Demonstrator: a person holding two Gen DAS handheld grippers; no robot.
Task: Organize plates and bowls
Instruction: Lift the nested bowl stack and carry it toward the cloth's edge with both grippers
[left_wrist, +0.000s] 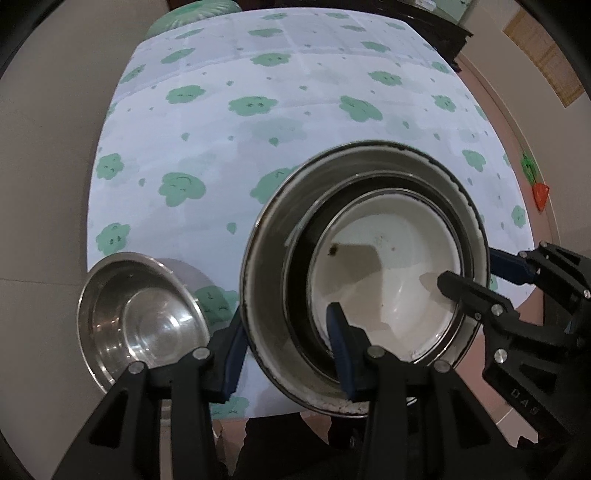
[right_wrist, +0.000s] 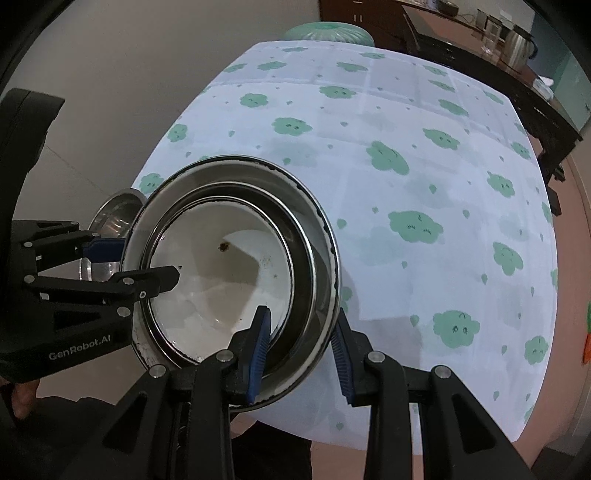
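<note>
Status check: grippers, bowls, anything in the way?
Left gripper and right gripper both clamp the bowl stack's rim, opposite sides. Stack tilted. Small steel bowl sits beside it.

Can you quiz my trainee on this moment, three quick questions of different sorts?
1. True or false: both grippers clamp the rim of the same bowl stack.
2. What colour is the inside of the innermost bowl?
3. The small steel bowl is: A) nested in the stack, B) apart from it, C) upside down.

Key: 1 true, left gripper and right gripper grip opposite sides; 2 white; 3 B.
</note>
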